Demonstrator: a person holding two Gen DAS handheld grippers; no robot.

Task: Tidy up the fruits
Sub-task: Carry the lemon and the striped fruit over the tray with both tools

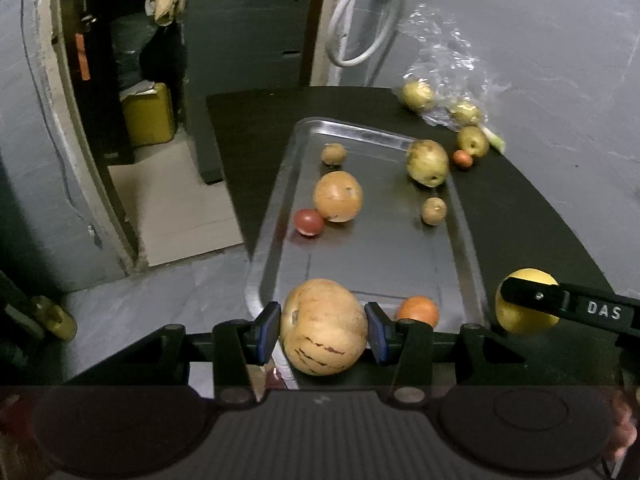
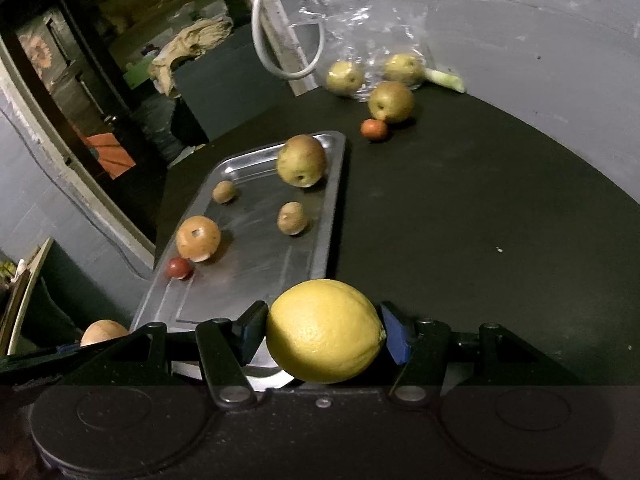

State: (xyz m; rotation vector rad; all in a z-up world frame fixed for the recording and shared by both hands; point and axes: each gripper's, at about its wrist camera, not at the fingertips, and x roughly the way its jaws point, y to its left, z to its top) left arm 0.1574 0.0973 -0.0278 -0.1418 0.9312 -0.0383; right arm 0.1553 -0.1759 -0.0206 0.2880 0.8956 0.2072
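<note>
Fruit is sitting scattered in the metal tray on the worktop; the left hand-held gripper is clamping a tan melon over its near end, the right hand-held gripper gripping a lemon beside it.

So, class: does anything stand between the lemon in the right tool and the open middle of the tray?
Nothing visible does. The lemon hangs at the tray's near edge; bare metal lies just beyond it.

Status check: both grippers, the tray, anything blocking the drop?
Left gripper shut on orange fruit above tray near end. Right gripper shut on lemon, beside tray edge. Fruit scattered on tray; near half mostly bare.
</note>
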